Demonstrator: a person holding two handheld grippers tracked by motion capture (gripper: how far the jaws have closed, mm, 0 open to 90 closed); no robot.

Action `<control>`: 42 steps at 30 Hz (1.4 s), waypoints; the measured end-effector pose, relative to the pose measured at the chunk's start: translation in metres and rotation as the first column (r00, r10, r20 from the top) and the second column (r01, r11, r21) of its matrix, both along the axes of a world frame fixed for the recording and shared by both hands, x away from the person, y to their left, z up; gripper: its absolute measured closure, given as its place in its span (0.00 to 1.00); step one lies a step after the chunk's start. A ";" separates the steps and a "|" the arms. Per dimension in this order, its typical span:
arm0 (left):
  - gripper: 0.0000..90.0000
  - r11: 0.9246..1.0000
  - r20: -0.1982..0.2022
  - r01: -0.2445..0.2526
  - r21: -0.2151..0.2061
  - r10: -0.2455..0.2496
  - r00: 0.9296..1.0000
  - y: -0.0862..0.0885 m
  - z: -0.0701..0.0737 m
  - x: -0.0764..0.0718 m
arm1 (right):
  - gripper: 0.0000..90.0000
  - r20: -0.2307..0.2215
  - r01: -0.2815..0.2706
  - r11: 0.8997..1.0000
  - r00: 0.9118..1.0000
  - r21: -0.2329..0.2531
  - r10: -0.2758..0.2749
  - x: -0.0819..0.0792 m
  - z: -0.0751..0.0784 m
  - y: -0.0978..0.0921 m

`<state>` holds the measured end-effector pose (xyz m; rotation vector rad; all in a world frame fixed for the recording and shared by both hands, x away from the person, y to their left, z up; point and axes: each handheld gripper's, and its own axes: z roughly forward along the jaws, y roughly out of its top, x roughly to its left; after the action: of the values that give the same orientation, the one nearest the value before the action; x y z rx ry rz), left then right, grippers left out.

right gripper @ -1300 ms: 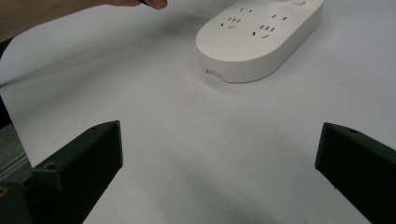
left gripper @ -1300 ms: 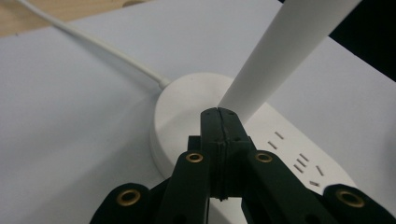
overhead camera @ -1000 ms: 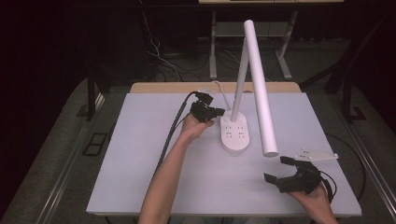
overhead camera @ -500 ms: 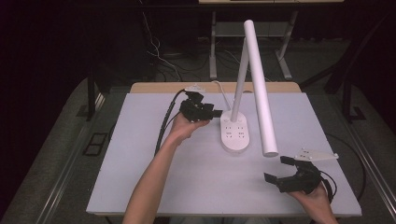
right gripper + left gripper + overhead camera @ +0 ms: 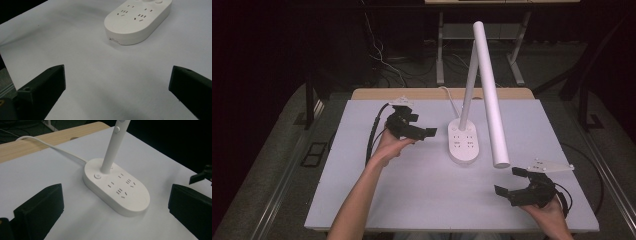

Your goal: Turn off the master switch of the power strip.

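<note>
A white desk lamp stands mid-table. Its oval base [image 5: 463, 142] carries several sockets and a round button [image 5: 97, 176]. A thin stem [image 5: 469, 80] rises from the base, and a long white tube head [image 5: 490, 95] slopes down toward the front right. My left gripper [image 5: 422, 127] hovers just left of the base, open and holding nothing, with its jaws pointing at the base [image 5: 117, 187]. At the table's front right my right gripper [image 5: 511, 182] is open too and faces the base [image 5: 137, 21] from a distance.
The white table top [image 5: 362, 195] has a wooden strip [image 5: 422, 93] along its far edge. The lamp's white cord [image 5: 50, 146] runs from the base over that strip. A black cable [image 5: 373, 132] trails from the left gripper. Dark floor surrounds the table.
My left gripper has drawn back to the left, away from the lamp base, and now points at it from the side. The right gripper has stayed put.
</note>
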<state>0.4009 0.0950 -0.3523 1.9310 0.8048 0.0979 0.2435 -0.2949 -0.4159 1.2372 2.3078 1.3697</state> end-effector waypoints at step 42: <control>0.00 0.995 0.043 -0.092 -0.034 0.093 0.995 0.074 -0.051 -0.123 | 0.00 0.002 0.007 1.000 1.000 -0.007 -0.007 0.001 0.000 0.003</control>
<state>0.2783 0.1692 -0.4034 1.8555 0.8616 0.1827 0.2446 -0.2921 -0.4163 1.2404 2.3025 1.3592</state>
